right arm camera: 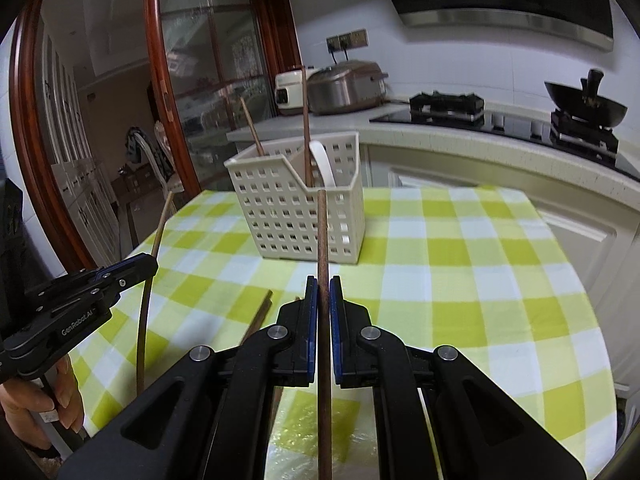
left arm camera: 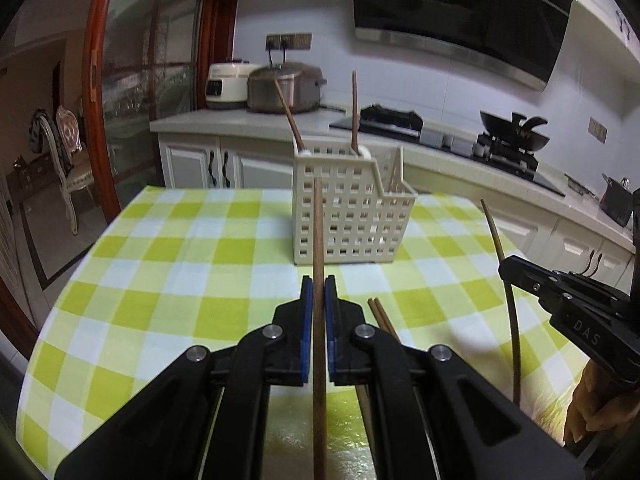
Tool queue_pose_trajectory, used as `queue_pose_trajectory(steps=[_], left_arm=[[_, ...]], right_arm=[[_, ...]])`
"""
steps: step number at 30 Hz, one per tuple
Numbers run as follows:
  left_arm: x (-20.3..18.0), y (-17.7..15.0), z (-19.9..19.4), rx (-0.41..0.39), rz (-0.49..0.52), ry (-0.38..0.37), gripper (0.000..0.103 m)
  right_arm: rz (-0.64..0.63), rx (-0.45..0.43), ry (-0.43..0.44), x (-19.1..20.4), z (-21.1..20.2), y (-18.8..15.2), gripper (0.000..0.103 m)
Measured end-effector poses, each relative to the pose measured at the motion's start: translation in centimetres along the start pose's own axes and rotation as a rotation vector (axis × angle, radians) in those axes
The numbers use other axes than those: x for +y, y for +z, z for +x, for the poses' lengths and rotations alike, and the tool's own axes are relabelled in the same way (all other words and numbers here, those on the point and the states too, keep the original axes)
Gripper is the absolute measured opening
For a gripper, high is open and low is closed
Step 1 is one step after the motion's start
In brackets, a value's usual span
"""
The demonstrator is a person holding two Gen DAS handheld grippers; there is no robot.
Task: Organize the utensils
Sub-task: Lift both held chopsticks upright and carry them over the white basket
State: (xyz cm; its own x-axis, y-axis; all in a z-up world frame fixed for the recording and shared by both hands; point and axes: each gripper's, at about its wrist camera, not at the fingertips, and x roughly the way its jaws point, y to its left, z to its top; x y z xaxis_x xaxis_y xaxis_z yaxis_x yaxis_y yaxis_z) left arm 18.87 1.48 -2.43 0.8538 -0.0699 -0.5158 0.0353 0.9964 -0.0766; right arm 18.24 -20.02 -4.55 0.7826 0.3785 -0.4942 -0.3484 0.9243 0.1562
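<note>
Wooden chopstick (left arm camera: 319, 240) pinched in left gripper (left arm camera: 319, 292), another (right arm camera: 322, 240) in right gripper (right arm camera: 323, 292), holder (left arm camera: 352, 208) centre frame on worktop (left arm camera: 160, 280); thin sticks risk pivoting, missing slots.

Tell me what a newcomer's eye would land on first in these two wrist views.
First, each hand-held gripper is shut on a brown chopstick: the left hand-held gripper and the right hand-held gripper both hold theirs above the green checked tablecloth. Straight ahead stands the cream perforated utensil basket, with two chopsticks and a white spoon already in it. Two more chopsticks lie on the cloth near the grippers.
</note>
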Motion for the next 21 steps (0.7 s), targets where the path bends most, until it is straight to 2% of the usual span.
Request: queue_pose_trajectory(steps=[9, 21], left_arm=[[0.1, 0.8, -3.0, -0.078, 0.002, -0.001, 0.006], [-0.9, 1.2, -5.4, -0.125, 0.038, -0.004, 0.006]], right_arm=[[-0.006, -0.056, -0.007, 0.6, -1.9, 0.9, 0.007], [-0.039, -0.124, -0.017, 1.8, -4.6, 1.7, 0.007]])
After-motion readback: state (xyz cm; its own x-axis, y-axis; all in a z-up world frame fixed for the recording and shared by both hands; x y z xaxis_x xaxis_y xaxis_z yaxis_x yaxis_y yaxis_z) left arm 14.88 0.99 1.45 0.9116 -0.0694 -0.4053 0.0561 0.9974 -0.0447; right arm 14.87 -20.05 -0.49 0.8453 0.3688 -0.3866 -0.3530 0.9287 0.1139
